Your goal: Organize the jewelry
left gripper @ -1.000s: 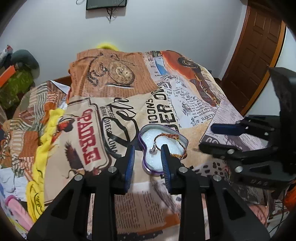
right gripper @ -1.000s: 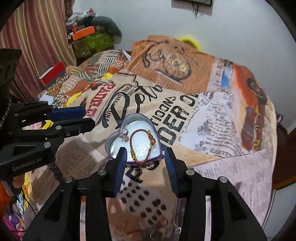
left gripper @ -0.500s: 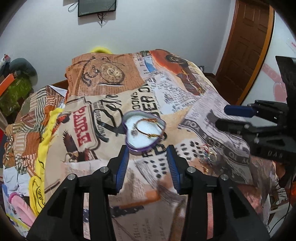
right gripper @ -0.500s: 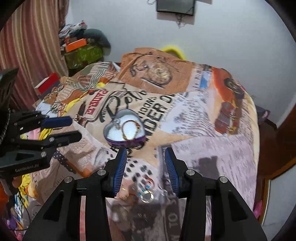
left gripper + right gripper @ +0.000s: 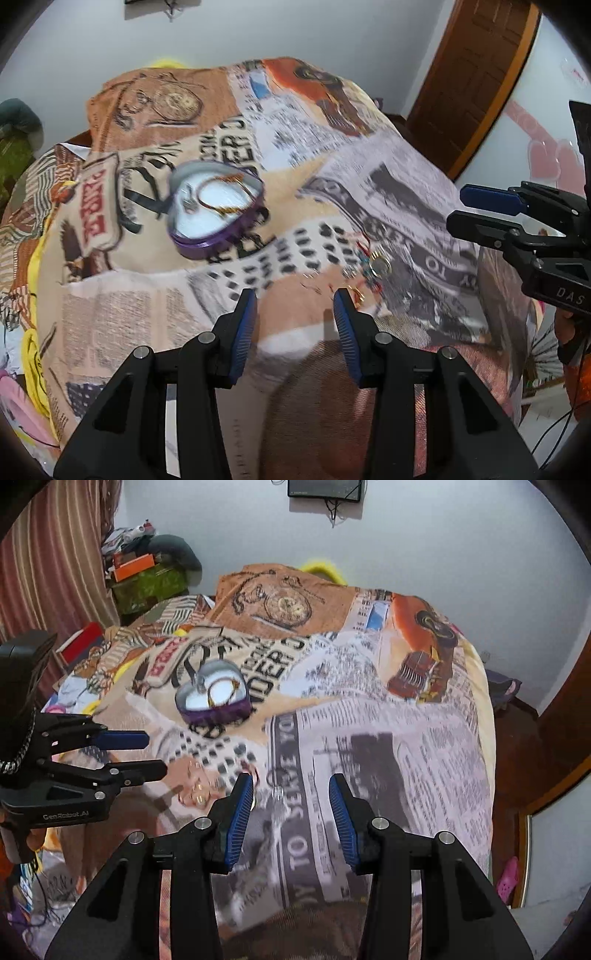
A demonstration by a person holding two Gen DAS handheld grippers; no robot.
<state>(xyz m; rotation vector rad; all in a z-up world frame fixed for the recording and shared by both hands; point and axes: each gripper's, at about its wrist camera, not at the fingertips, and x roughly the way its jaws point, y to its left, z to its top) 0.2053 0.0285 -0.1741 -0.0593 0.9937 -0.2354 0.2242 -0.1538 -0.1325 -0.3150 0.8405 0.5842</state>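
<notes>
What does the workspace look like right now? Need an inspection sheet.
Surface: bed under a printed blanket, rumpled.
Job's things: purple heart-shaped box, open, holding a thread bracelet and a small ring; loose jewelry pile lies on the blanket, apart from the box.
Clutter: boxes and bags stacked in the far corner.
Grippers: left claw open, nothing between its fingers; right claw open, empty, above the pile.
Cables: wires hang from a wall screen.
Surroundings: striped curtain, wooden door, white wall.
</notes>
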